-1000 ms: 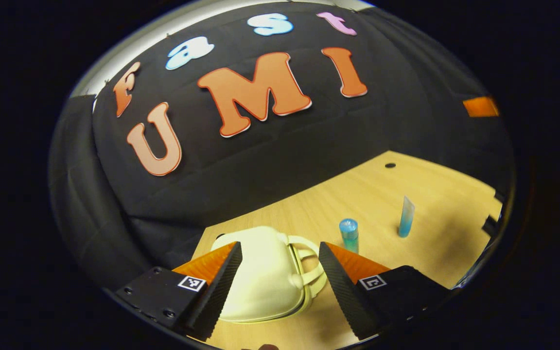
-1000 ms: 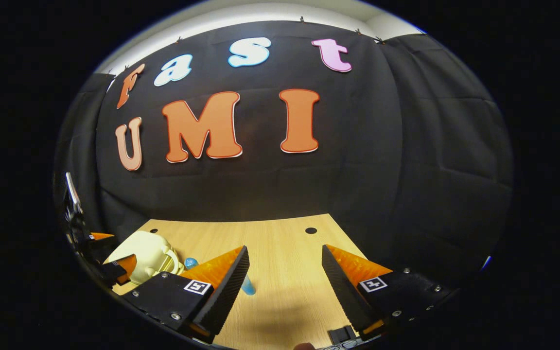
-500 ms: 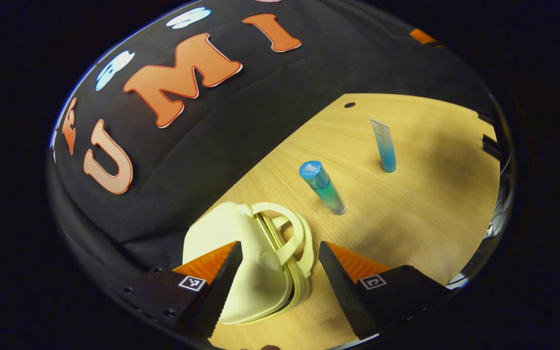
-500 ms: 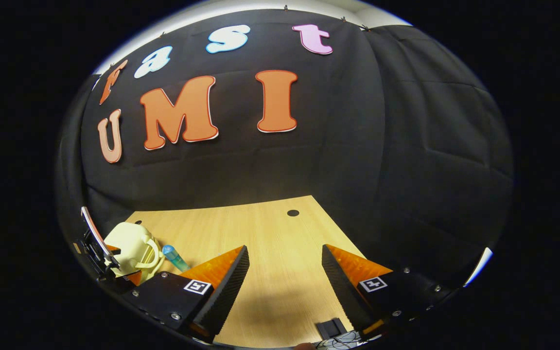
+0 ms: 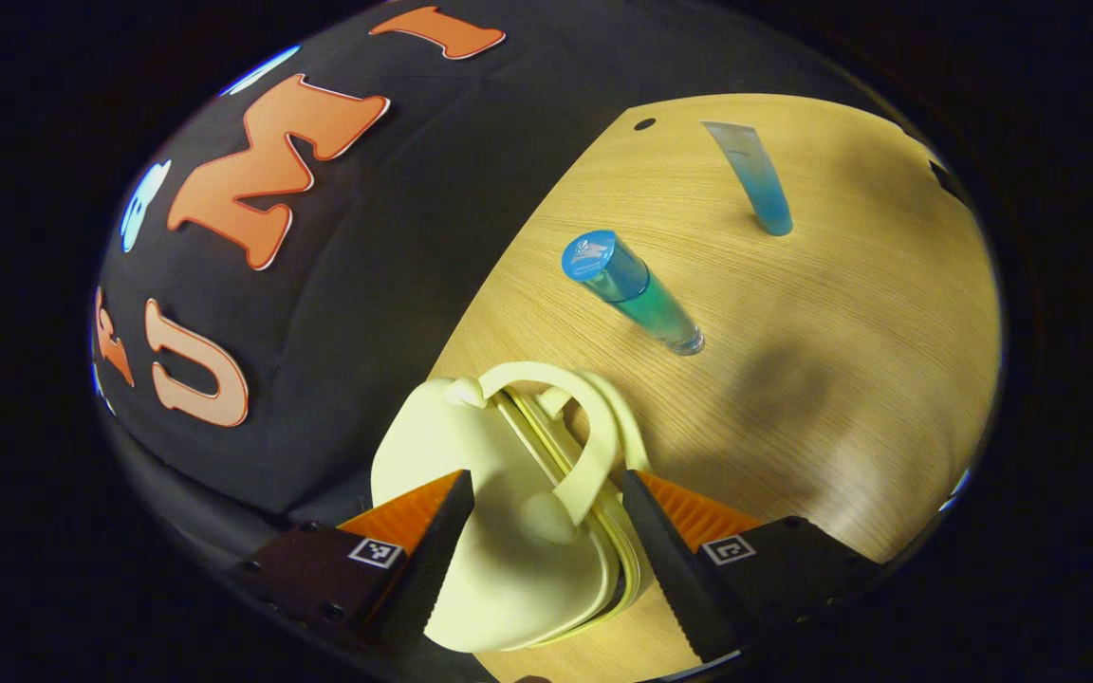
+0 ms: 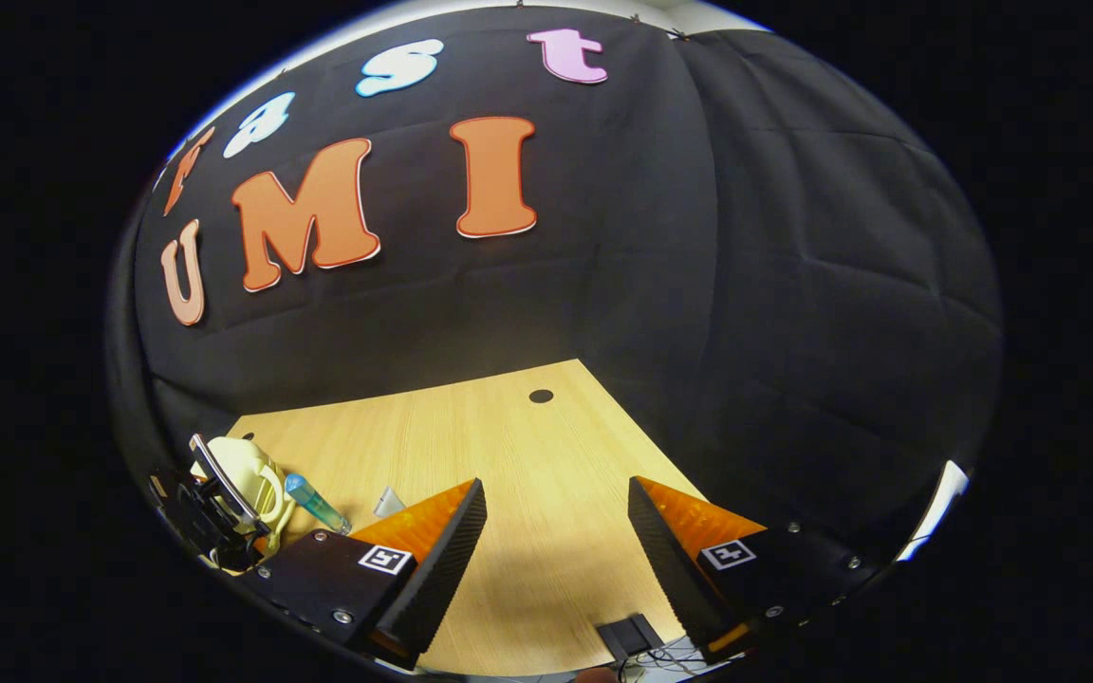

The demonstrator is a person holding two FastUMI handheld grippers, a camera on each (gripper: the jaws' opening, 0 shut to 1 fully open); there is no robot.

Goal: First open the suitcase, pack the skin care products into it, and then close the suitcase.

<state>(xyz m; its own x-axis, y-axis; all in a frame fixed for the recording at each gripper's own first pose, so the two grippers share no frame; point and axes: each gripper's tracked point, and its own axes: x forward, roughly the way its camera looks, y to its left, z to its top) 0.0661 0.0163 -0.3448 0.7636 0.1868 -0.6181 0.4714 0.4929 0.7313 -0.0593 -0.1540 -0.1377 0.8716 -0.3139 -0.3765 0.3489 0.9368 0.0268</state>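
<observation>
Our left gripper (image 5: 546,531) moved closer, tilting down over the closed suitcase (image 5: 499,531); fingers now straddle its handle (image 5: 575,446).

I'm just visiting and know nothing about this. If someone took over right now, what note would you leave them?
Left gripper: jaws open either side of the closed suitcase, at its handle; not gripping yet.
Right gripper: jaws open, holding nothing, over bare table.
Bottle and tube stand on the table beyond the suitcase.
Done: nothing so far.
Left: open the suitcase, pack both products, close it.
</observation>
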